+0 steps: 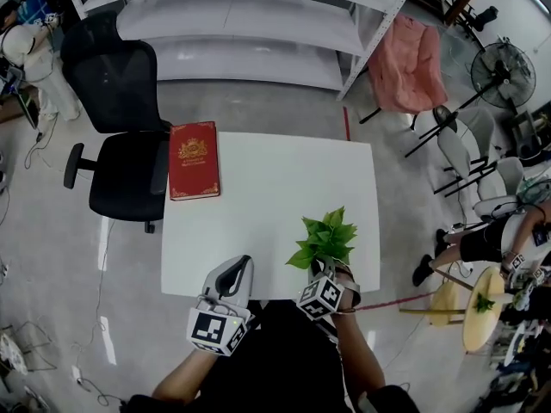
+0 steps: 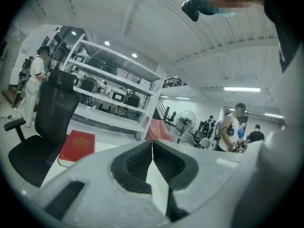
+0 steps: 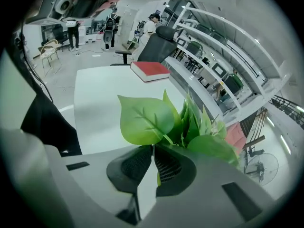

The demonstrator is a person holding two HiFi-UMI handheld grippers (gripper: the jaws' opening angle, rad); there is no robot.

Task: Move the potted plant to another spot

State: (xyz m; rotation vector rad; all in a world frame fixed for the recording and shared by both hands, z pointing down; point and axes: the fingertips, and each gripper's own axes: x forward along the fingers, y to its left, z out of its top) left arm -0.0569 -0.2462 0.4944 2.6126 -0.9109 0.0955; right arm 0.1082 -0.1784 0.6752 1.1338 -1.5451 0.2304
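At the near edge of the white rectangular worktop (image 1: 258,231), closest to us, the grey left tool (image 1: 238,267) rests low with its ribbed pads pressed together. In its own view the left tool (image 2: 152,144) has nothing between those pads, so we take it as idle. Just to its right, the right tool (image 1: 328,272) sits at the foot of the green, broad-leaved potted plant (image 1: 325,239). The right gripper view shows the right tool (image 3: 153,148) drawn narrow, the pad tips meeting where the leaf stalks of the potted plant (image 3: 147,120) come down, with a sliver of green in the gap. We judge that it grips the plant by its stems. The pot itself is hidden under the leaves and the tool, so we cannot tell whether it stands on the worktop or is lifted.

Farther off, a red hardback book (image 1: 193,159) lies flat at the far left corner, well apart from the plant. Beside it stands a black office chair (image 1: 120,144); beyond are white metal shelving (image 1: 250,24) and a pink cloth (image 1: 409,67).

As we read it, the grasp is made. The carry to a new spot, the set-down and the release are left.
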